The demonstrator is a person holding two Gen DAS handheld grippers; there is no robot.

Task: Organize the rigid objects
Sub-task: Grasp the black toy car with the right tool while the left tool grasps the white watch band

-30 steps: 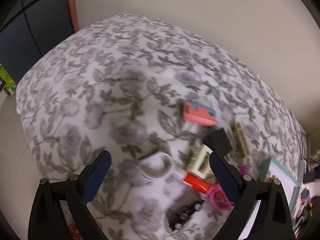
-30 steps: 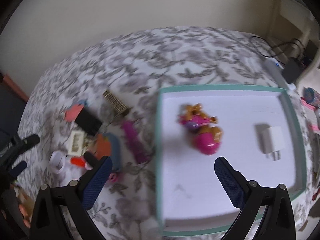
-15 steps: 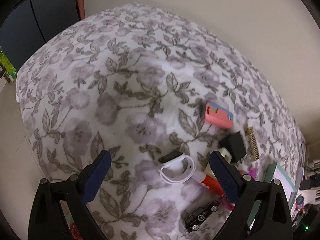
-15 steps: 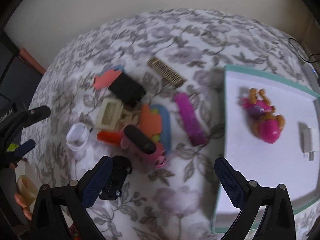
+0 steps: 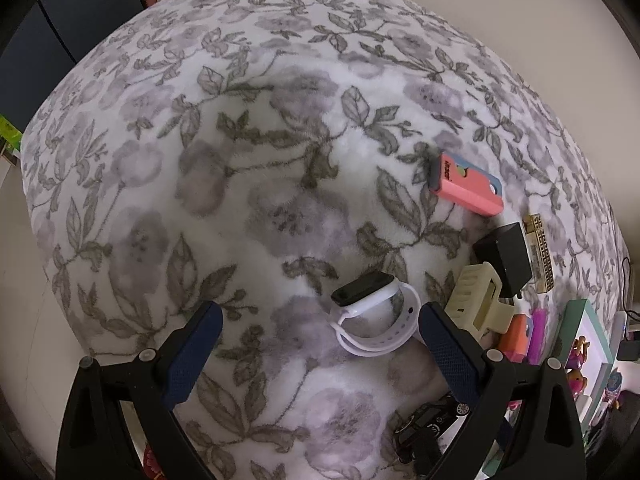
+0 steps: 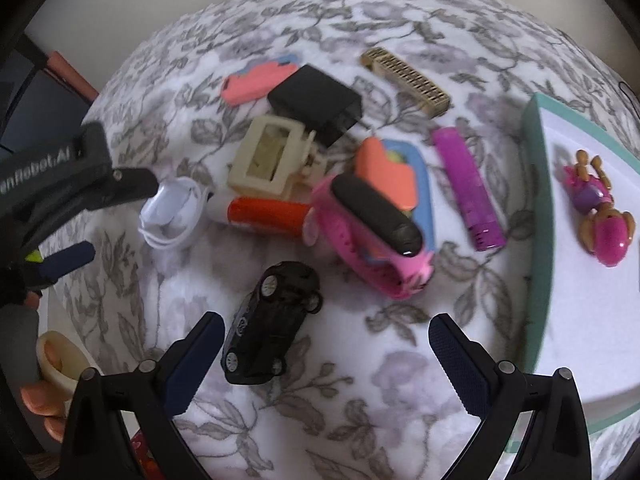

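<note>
Small rigid items lie in a pile on a floral blanket. In the left wrist view my left gripper is open, and a white smart band lies just ahead of its right finger. A pink card case, a black charger and a cream hair claw sit further right. In the right wrist view my right gripper is open above the blanket, with a black toy car by its left finger. Beyond lie a pink band, a red tube and a purple tube.
A white tray with a teal rim at the right holds a pink toy figure. A gold comb lies at the back of the pile. The left gripper and a person's hand are at the blanket's left edge.
My right gripper has swung left from over the tray to over the pile, close to the toy car. My left gripper has come nearer to the white band.
</note>
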